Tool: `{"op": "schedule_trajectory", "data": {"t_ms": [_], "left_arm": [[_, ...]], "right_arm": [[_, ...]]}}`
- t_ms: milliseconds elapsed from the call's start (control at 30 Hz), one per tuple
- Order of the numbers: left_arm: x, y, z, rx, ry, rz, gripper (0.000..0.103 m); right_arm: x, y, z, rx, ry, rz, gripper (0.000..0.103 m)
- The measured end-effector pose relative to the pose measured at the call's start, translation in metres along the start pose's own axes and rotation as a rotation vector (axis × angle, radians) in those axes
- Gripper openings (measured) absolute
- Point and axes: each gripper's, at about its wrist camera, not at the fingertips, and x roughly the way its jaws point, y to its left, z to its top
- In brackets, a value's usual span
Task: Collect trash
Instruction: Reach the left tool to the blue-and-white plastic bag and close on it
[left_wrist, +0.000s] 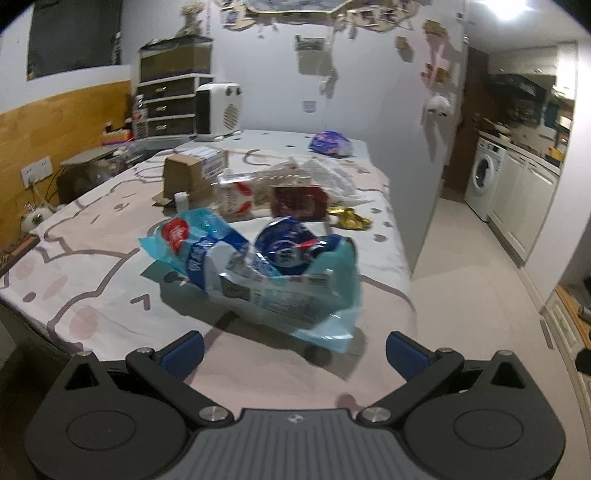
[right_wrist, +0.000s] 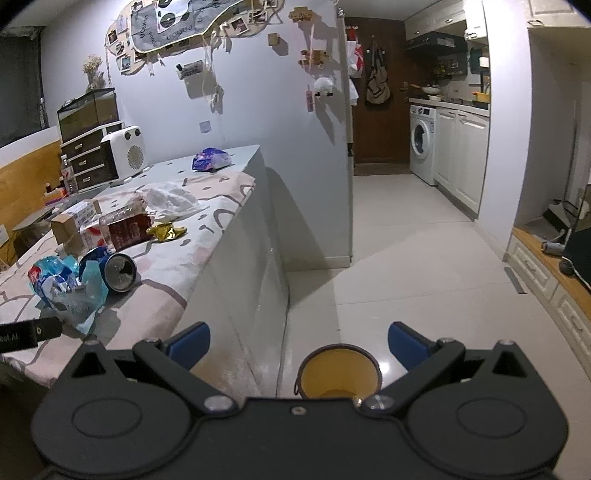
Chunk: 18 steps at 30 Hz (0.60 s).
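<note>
Left wrist view: every wrapper (left_wrist: 258, 273) lies uncollected on the counter (left_wrist: 92, 280); bin (right_wrist: 338, 373) beside it empty, both jaws spread.

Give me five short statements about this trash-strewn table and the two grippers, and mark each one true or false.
1. The left gripper is open and holds nothing. True.
2. The blue can stands upright. False: it lies on its side, open end showing.
3. The gold wrapper lies on the floor. False: it lies on the table.
4. A light blue plastic bag lies just ahead of the left gripper. True.
5. The right gripper is shut on the can. False: it is open, off the table's edge, above a yellow bin.
</note>
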Motion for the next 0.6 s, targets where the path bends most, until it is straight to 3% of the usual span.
{"op": "schedule_trajectory", "data": {"t_ms": [333, 500, 600], "left_arm": [[0.048, 0.029, 0.006, -0.118, 0.000, 0.007, 0.103], [0.072, 0.042, -0.008, -0.164, 0.062, -0.020, 0.103], [0.070, 0.043, -0.015, -0.133, 0.019, -0.021, 0.103]], "right_arm": [[0.050, 0.039, 0.015, -0.061, 0.052, 0.109, 0.103], [0.066, 0.059, 0.029, -0.050, -0.009, 0.156, 0.103], [0.079, 0.069, 0.039, -0.018, -0.038, 0.246, 0.103]]}}
